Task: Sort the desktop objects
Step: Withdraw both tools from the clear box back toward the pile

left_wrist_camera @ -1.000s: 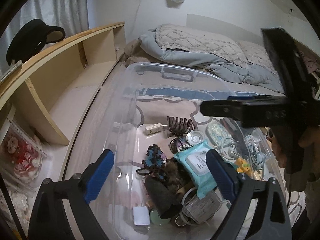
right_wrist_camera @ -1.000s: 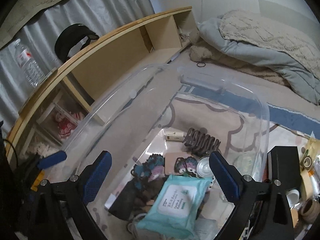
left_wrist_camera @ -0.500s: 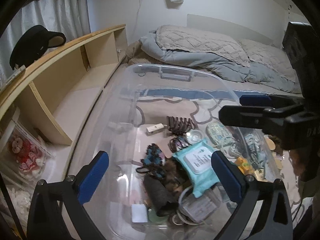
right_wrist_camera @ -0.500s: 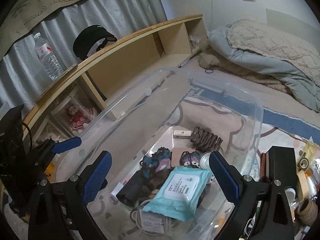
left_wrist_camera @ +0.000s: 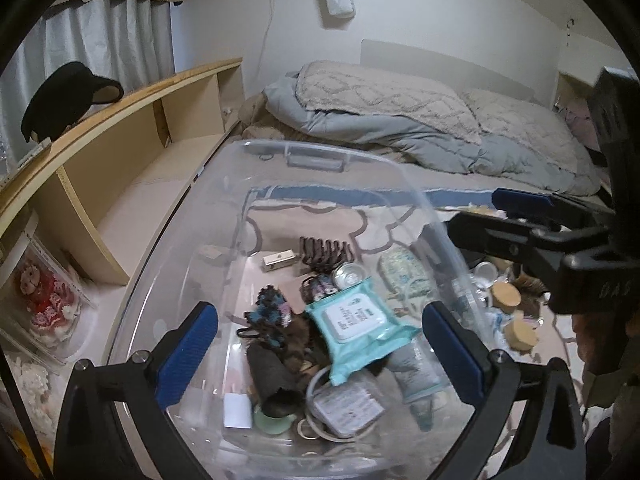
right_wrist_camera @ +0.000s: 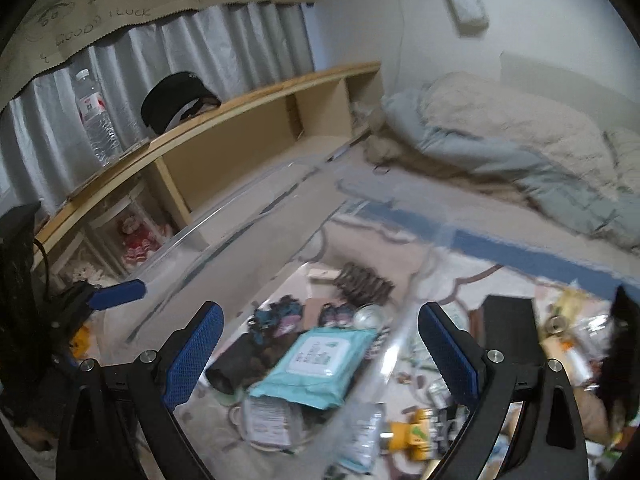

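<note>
Both my tools hang over the clear plastic bin (left_wrist_camera: 256,216), which sits on a patterned rug (left_wrist_camera: 320,220) beside the bed (left_wrist_camera: 400,120). My left tool (left_wrist_camera: 316,344) has its blue pads spread wide with nothing pinched between them; below the gap I see the heap in the bin. My right tool (right_wrist_camera: 320,344) is spread wide too and grips nothing; it shows in the left wrist view as a black frame at the right edge.

Inside the bin lies a teal pack of wet wipes (left_wrist_camera: 354,320), resting on top of other things near the bin's right wall. Beyond it are a brown claw hair clip (left_wrist_camera: 326,250), a small white box (left_wrist_camera: 279,259) just beside the clip, and a round metal tin (left_wrist_camera: 349,274) touching the wipes' far corner. Left of the wipes is a knitted blue and pink piece (left_wrist_camera: 270,312), and nearer me a dark roll (left_wrist_camera: 272,376) and a white block (left_wrist_camera: 238,410).

Outside the bin's right wall, two wooden-lidded jars (left_wrist_camera: 506,294) stand on the rug. A wooden shelf (left_wrist_camera: 120,148) runs along the left, with a black cap (left_wrist_camera: 68,96) on top.
</note>
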Demonstrator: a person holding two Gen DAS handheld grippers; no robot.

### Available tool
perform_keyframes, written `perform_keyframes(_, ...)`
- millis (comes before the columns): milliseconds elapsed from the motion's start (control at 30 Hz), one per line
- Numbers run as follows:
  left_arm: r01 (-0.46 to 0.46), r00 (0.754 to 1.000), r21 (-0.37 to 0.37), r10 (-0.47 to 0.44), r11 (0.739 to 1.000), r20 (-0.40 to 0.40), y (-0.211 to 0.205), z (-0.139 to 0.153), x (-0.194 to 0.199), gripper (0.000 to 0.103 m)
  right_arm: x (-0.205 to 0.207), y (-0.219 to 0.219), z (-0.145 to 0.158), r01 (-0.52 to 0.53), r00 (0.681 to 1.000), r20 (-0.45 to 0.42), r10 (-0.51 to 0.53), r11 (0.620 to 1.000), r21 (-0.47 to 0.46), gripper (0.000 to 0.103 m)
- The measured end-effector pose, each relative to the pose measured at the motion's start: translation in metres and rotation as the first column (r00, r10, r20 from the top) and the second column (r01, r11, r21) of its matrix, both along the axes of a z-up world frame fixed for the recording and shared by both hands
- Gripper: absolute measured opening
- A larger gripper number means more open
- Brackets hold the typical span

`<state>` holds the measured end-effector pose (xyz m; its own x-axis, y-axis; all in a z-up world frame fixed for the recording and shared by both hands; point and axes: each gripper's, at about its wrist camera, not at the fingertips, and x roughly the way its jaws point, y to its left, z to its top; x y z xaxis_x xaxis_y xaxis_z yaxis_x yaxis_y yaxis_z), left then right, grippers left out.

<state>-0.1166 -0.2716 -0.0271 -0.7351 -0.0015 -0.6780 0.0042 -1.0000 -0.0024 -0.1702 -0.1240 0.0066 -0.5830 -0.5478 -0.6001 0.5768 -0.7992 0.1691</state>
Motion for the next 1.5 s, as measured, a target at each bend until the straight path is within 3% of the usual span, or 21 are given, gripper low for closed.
perform_keyframes(700,0.006,0.978,0.022,-0.001,1.000,-0.208,0.062,0.066,0.069,0.103,0.085,0.103,0.041,0.059,0.970,-0.235,-0.061,0.998,-0.019,0.098)
perform_keyframes(1233,0.072,0.928,0.004,-0.065,0.997,-0.368,0.124,0.085,0.130,0.103,0.142,0.194,0.043,0.154,0.936,-0.312,-0.166,0.986,-0.062,0.098)
perform_keyframes(1500,0.116,0.915,0.026,-0.096,0.993,-0.391,0.148,0.077,0.145,0.103,0.170,0.239,0.034,0.227,0.904,-0.354,-0.239,0.971,-0.075,0.098)
